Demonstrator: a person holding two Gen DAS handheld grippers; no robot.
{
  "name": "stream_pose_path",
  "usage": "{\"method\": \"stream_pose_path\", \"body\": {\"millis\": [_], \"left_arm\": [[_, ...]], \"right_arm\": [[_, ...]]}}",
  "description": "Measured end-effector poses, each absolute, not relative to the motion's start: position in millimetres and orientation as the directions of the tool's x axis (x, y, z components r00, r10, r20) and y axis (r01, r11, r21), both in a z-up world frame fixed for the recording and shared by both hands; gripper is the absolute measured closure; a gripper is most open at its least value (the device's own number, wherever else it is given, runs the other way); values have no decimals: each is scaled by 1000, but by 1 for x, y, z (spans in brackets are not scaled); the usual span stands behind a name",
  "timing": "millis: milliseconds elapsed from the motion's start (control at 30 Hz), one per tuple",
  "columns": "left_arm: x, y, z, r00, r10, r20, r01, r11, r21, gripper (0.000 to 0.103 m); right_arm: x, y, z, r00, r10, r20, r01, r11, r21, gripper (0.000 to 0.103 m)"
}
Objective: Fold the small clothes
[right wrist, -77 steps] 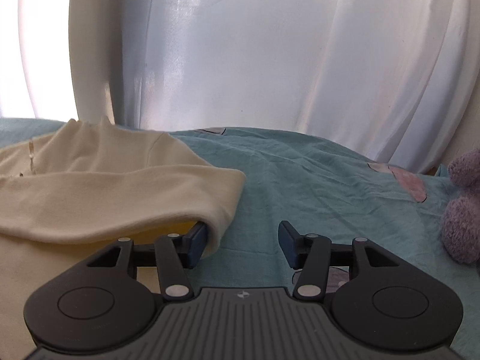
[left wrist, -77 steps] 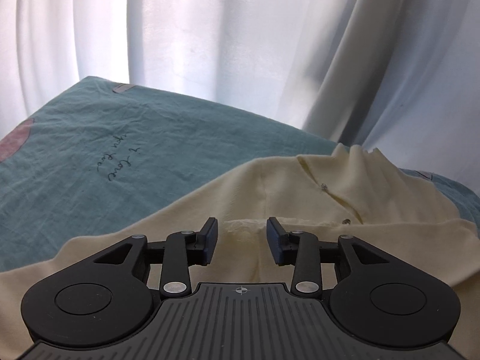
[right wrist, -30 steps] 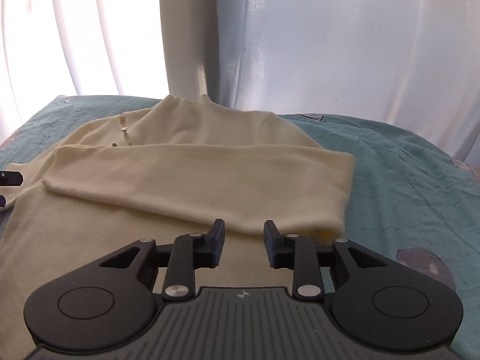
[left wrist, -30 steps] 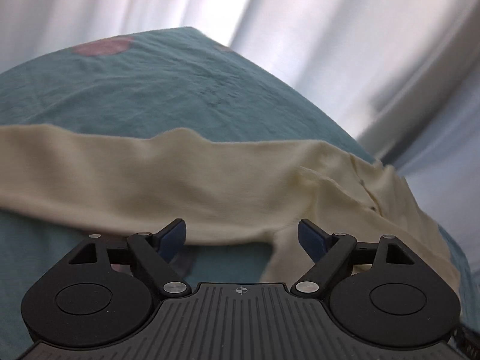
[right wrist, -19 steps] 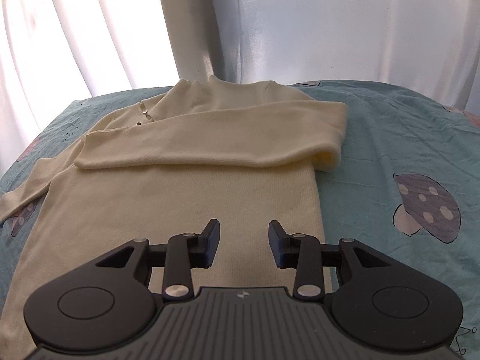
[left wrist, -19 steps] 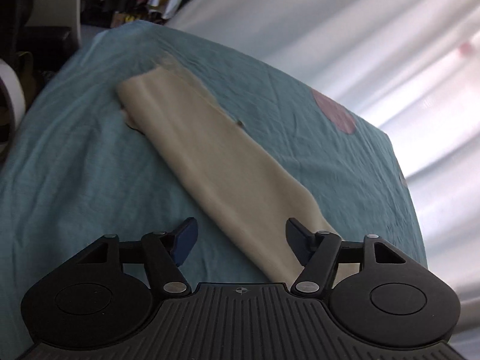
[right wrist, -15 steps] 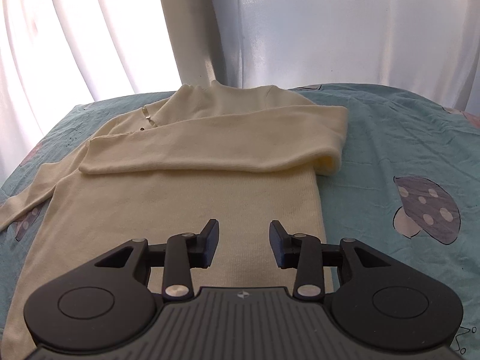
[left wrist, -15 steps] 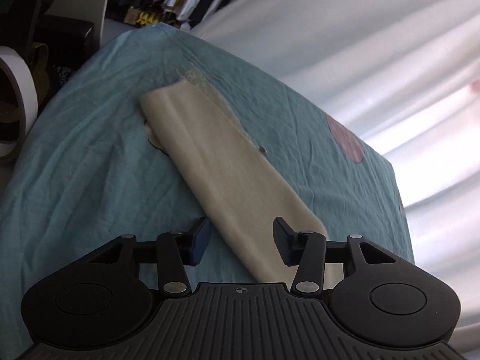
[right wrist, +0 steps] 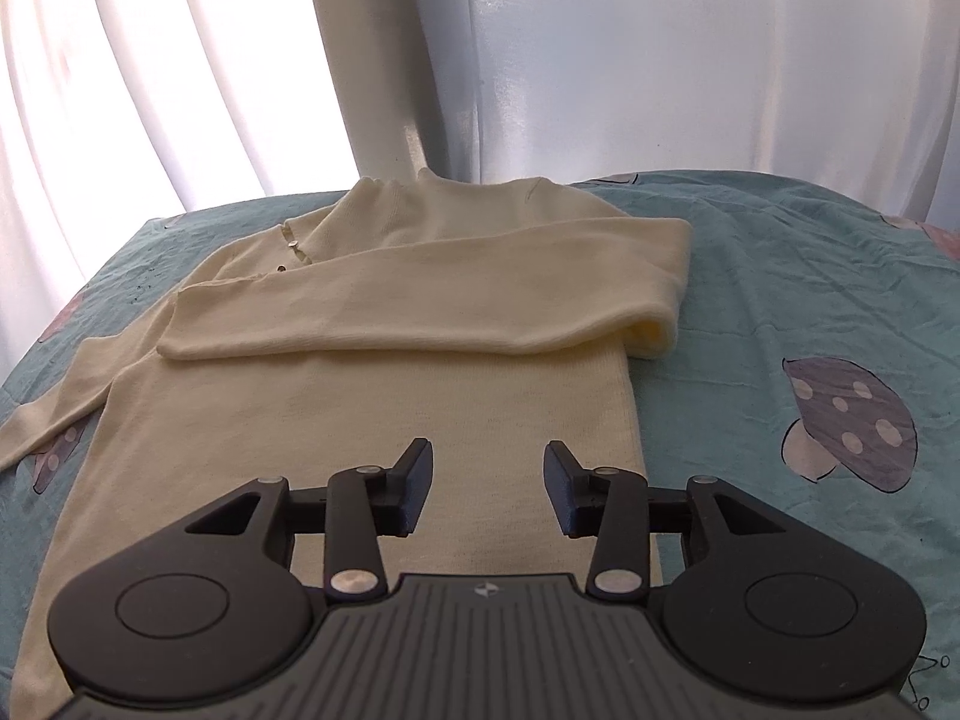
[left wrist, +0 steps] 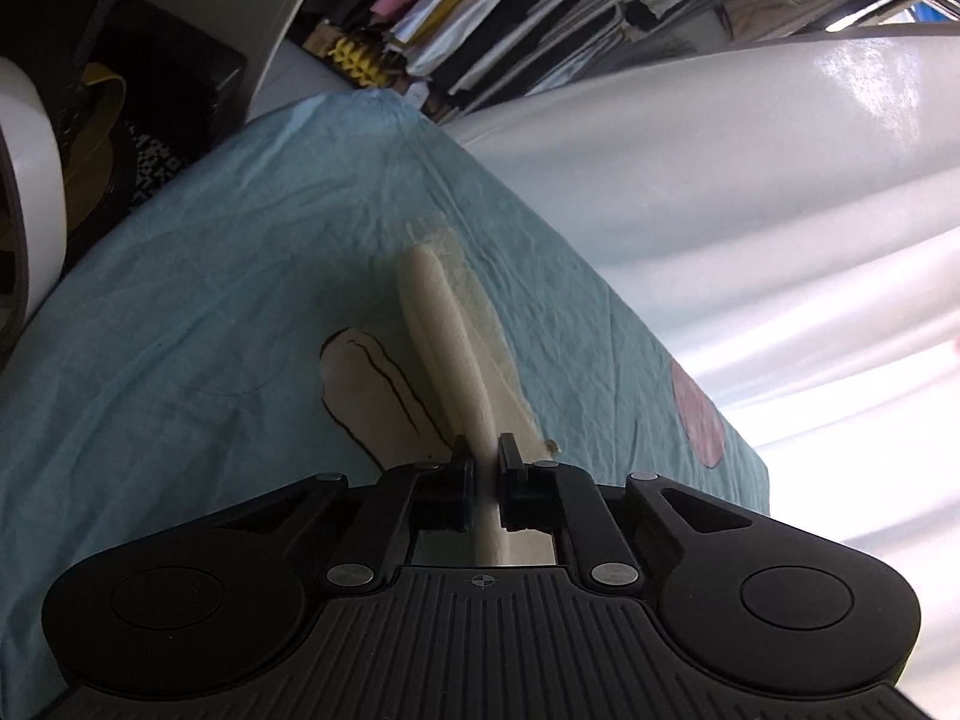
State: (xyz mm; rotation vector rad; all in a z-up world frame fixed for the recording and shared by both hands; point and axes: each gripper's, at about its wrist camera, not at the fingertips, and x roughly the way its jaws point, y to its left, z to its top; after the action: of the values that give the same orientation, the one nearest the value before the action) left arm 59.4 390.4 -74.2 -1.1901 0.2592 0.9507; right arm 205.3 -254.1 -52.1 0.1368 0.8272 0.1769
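1. My left claw has just been closing and is now clenched on the left sleeve of the cream sweater. The sleeve runs away from me over the teal sheet, toward the far left of the bed.
2. The right sleeve is already folded across the chest, so I'd say this one goes next.
3. My right claw hangs over the near hem with its jaws apart, which have just been opening a bit, nothing between them.
4. Tip: lift low and carry the cuff right across the body without dragging the torso.
5. I'd pin the shoulder with the right claw if it shifts.
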Motion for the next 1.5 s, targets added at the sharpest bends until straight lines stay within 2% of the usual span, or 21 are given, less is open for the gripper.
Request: {"method": "stream_pose_path", "body": {"millis": [167, 300, 433, 533, 600, 633, 700, 767, 833, 867, 967, 1033, 1167, 1367, 1467, 1500], "left_arm": [[90, 350, -30, 697, 483, -530, -705, 325, -630, 95], [136, 277, 18, 844, 347, -409, -533, 627, -568, 95], [183, 178, 41, 938, 154, -311, -281, 862, -421, 94], [217, 111, 27, 931, -19, -364, -114, 933, -341, 93], [236, 72, 2, 891, -104, -442, -27, 960, -279, 84], [241, 58, -12, 869, -100, -485, -22, 971, -239, 75], [241, 44, -36, 826, -83, -557, -35, 980, -198, 76], [235, 53, -50, 796, -97, -598, -63, 968, -241, 71], [226, 63, -58, 771, -89, -630, -107, 958, -266, 61], [217, 74, -63, 760, -77, -646, -129, 955, -266, 61], [208, 89, -65, 741, -52, -670, -167, 951, -259, 60], [202, 98, -67, 737, -33, -675, -185, 951, -249, 51], [195, 103, -66, 732, -25, -681, -195, 950, -245, 50], [191, 104, -69, 735, -36, -677, -177, 954, -242, 49], [189, 104, -70, 731, -44, -681, -170, 955, -244, 48], [189, 103, -71, 732, -46, -680, -167, 955, -245, 47]], "right_arm": [[207, -254, -52, 670, 205, -714, -98, 977, 189, 63], [207, -254, -51, 678, 202, -706, -97, 978, 187, 63], [207, -256, -49, 685, 204, -700, -89, 976, 197, 63], [207, -257, -46, 692, 205, -692, -89, 976, 200, 63], [207, -257, -44, 695, 204, -689, -91, 976, 197, 63], [208, -257, -44, 694, 203, -691, -92, 977, 194, 63], [211, -256, -42, 691, 203, -694, -97, 977, 190, 63], [214, -254, -39, 691, 216, -690, -120, 975, 186, 63], [221, -251, -35, 690, 239, -683, -151, 971, 187, 63], [226, -248, -34, 686, 256, -682, -166, 966, 196, 63], [251, -237, -35, 657, 341, -672, -217, 940, 265, 63], [272, -224, -42, 616, 400, -679, -243, 916, 319, 63], [309, -193, -59, 523, 506, -686, -292, 862, 414, 58], [344, -169, -78, 452, 556, -698, -256, 830, 495, 58], [350, -164, -81, 428, 591, -684, -251, 805, 538, 66], [352, -163, -83, 426, 594, -682, -246, 802, 544, 78]]}}
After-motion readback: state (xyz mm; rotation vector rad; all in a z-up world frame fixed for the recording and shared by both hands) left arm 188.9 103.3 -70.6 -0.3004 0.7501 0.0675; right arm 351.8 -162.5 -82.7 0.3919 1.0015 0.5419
